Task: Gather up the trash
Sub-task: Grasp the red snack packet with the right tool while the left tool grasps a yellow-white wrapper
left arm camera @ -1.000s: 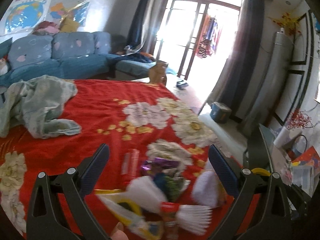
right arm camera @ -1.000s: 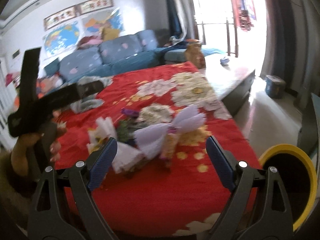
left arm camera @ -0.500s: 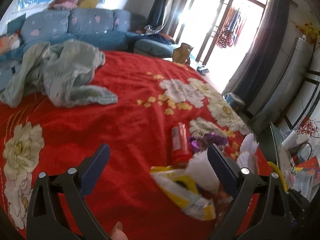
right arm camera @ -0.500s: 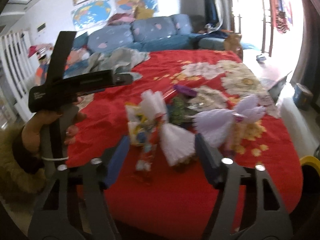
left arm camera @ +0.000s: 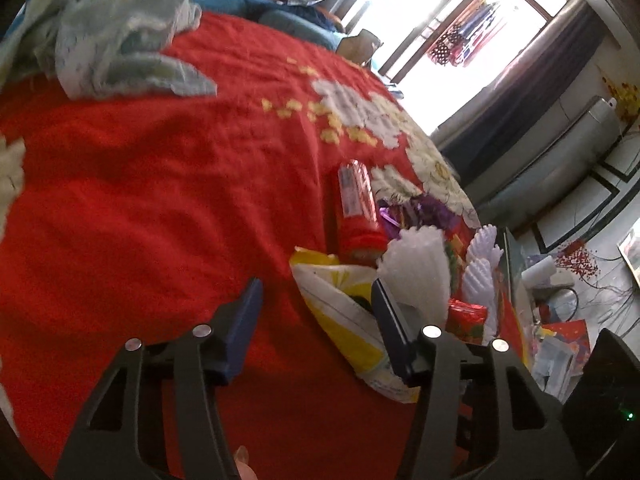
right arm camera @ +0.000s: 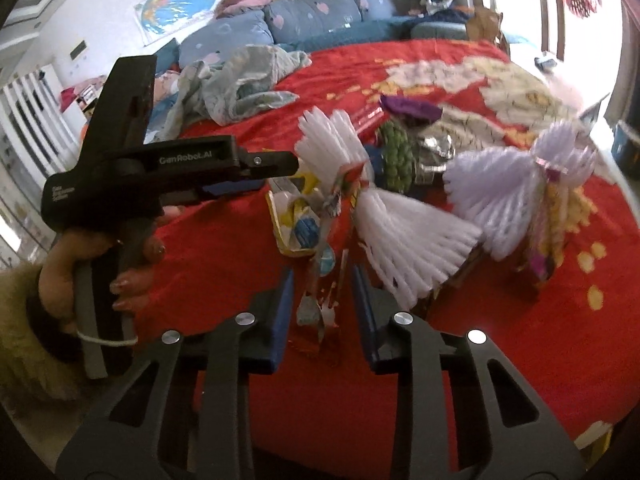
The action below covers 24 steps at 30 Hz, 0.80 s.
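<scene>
Right gripper [right arm camera: 322, 304]: jaws narrow and closing. Between them lies the crumpled tail of a red and silver wrapper [right arm camera: 320, 312]; the blue pads stand just beside it on either side, and contact is not clear in the blur. Printing on the wrapper is unreadable.

Just ahead of the right gripper, a white foam fruit net [right arm camera: 404, 232] fans out, touching the wrapper's upper end. Ahead and to the left lies a yellow and white snack bag [right arm camera: 294, 220] with a blue mark; no text can be made out. Farther ahead are a green and purple packet [right arm camera: 396, 152] and a second white foam net [right arm camera: 516, 184] off to the right. All the trash lies on a red floral blanket [right arm camera: 520, 340].

Left gripper [left arm camera: 316, 320]: jaws about half open and closing. The near part of the yellow snack bag [left arm camera: 340, 312] sits between them, nearer the right-hand pad; the left-hand pad is clear of it. A foam net [left arm camera: 416, 268] stands just beyond the right-hand finger. Ahead lies a red tube-shaped package [left arm camera: 356, 208] with a pale label strip, its text blurred.

Seen from the right wrist camera, the left gripper body reads "GenRobot.AI" in white; a smaller stamp near the handle is illegible. The person's left hand [right arm camera: 84, 256] grips its handle, with a furry cuff behind.

A grey-green crumpled cloth [right arm camera: 244, 84] lies well ahead to the left. A world map poster [right arm camera: 180, 12] hangs on the far wall; its lettering is too small to read.
</scene>
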Available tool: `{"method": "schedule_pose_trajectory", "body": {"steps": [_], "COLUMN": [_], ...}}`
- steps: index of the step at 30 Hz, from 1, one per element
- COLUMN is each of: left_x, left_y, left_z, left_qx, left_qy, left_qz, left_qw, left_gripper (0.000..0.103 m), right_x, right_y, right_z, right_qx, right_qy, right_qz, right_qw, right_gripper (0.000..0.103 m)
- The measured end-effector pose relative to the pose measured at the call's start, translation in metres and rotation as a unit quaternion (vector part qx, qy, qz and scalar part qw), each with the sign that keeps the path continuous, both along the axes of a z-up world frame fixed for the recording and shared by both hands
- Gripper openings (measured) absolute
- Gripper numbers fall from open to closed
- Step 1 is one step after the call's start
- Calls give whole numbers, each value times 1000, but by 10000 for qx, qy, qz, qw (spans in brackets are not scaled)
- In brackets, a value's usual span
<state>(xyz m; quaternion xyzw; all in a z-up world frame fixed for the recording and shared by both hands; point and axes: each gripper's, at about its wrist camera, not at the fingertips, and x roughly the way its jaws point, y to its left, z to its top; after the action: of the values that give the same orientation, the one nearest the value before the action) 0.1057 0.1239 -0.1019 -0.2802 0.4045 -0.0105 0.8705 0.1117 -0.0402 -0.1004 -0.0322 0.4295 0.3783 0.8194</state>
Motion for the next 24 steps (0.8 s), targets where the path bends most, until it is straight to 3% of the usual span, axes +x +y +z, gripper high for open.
{"method": "schedule_pose_trajectory", "body": {"steps": [2,5,9,13,24], "left_x": [1,4,2,-5,-27], "left_y": [2,2,1,6,11], "left_z": [-3,-4,1,18,86], "left_qx": [-93,-194,-133,-36,461], "left_qy": [-12,-15,-25,-158,-1006], "left_qz": [57,40,2,34,153], "left_qw": [9999,9998,9999,9999,9937], "left_gripper": [52,31,21,17,13], "right_x": [2,4,1,-1,4], "right_y": [1,1,0,-4,-22], "right_z": [-4,-8,-3,7,43], "right_qx": [12,45,109,241,612], "right_qy": [108,214,120,17,-369], "right_qz": [-3,7,33,57,-118], "right_qw": [9999,9998,9999,9997,9974], "right_gripper": [17,14,13,12,12]}}
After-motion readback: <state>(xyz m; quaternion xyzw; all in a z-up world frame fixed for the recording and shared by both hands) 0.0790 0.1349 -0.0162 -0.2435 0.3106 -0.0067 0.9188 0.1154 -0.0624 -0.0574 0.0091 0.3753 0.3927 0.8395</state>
